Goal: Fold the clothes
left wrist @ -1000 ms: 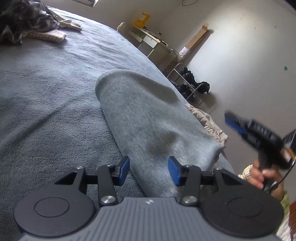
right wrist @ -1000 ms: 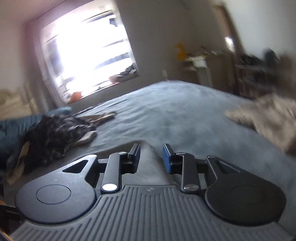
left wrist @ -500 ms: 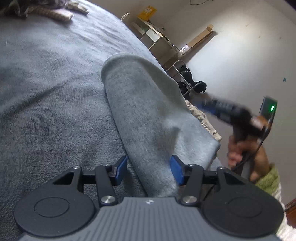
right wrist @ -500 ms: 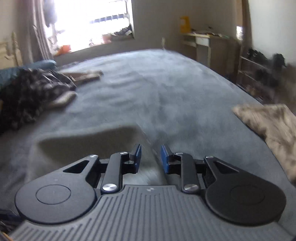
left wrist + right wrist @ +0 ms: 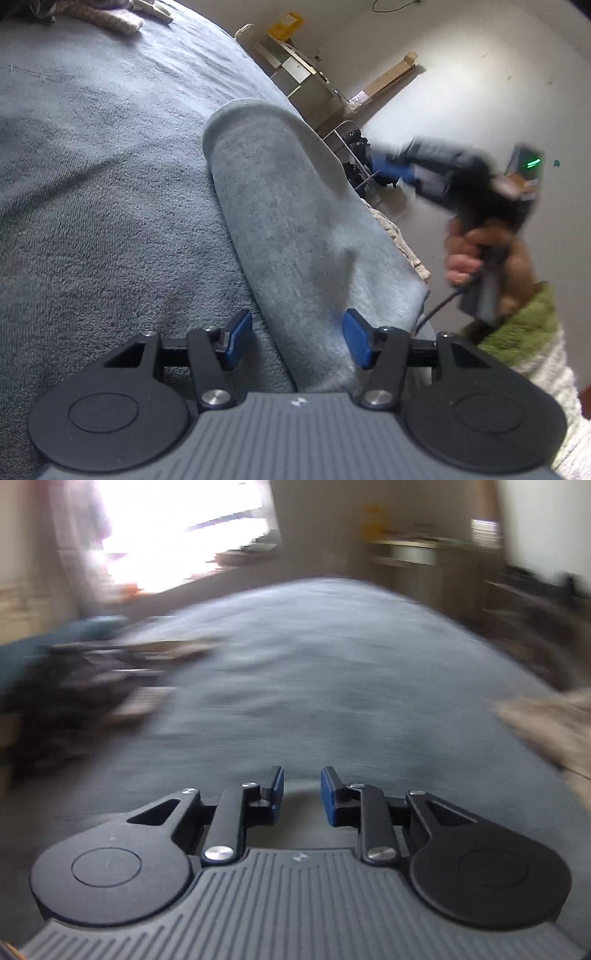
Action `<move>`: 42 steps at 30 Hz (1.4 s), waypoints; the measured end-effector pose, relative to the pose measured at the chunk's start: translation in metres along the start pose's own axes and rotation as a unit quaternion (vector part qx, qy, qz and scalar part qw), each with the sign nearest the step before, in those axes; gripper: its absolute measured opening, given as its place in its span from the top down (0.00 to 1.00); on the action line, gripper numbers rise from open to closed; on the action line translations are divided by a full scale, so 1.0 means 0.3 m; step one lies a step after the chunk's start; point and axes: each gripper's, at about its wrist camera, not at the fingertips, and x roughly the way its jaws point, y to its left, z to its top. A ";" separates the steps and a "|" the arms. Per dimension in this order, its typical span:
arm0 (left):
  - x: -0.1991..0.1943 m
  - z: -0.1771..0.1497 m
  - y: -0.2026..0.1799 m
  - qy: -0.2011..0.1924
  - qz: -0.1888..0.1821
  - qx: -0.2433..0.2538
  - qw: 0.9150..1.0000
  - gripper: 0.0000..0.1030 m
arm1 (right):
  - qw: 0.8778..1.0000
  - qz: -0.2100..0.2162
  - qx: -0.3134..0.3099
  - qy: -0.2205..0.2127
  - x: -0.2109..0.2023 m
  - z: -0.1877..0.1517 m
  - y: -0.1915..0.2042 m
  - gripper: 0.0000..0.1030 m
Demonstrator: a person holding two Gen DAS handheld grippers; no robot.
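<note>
While the left gripper (image 5: 297, 341) hovers low over the near end of the grey garment (image 5: 288, 221), its jaws are opening; the cloth lies between the blue pads (image 5: 238, 338) but neither pad presses on it. The garment lies as a long folded strip on the bed (image 5: 92, 184), running away from the camera to a rounded far end, with its right flank at the bed's right edge.

The right gripper (image 5: 302, 794) appears in the left wrist view as a blurred shape held by the person's hand (image 5: 465, 254), out past the bed's right edge and clear of the garment. In its own view the jaws stand slightly apart with nothing between them.

Judgement on step: a fold appears to have just been laid, and the left side is letting go. The next move likely calls for a fresh hold on one end of the strip, or both, to bring it over itself, or for smoothing the crease seen near the near right corner.

Edges and room: left of the garment the bed is bare and broad, giving good space to slide or turn the strip. On the right there is little margin; a tan cloth (image 5: 399, 236) shows at that edge just beyond the garment, and a careless pull could drag the strip off. A dark heap of clothes (image 5: 74, 686) lies far off on the left, well apart.
</note>
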 end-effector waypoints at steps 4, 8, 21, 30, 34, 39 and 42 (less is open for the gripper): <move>-0.005 -0.003 0.000 -0.003 0.004 0.004 1.000 0.47 | 0.988 0.119 -0.078 0.066 0.105 -0.037 0.232 0.81; -0.007 -0.005 0.008 0.001 0.003 0.005 1.000 0.46 | 0.986 -0.003 -0.125 0.113 0.302 -0.103 0.240 0.81; -0.064 -0.010 0.036 0.002 0.000 0.006 1.000 0.47 | 0.961 0.097 -0.227 0.122 0.265 -0.107 0.430 0.80; -0.222 -0.009 0.123 0.006 0.010 -0.031 0.999 0.47 | 0.946 0.158 -0.260 0.116 -0.010 -0.122 0.439 0.80; -0.270 0.019 0.163 -0.011 0.035 -0.058 0.998 0.47 | 0.935 0.106 -0.292 0.170 -0.011 -0.311 0.390 0.80; -0.342 0.037 0.152 -0.020 0.056 -0.058 0.996 0.47 | 0.959 0.089 -0.251 0.098 -0.232 -0.374 0.315 0.78; -0.344 0.031 0.120 -0.020 0.055 -0.053 0.997 0.47 | 0.971 0.070 -0.220 0.067 -0.327 -0.445 0.255 0.77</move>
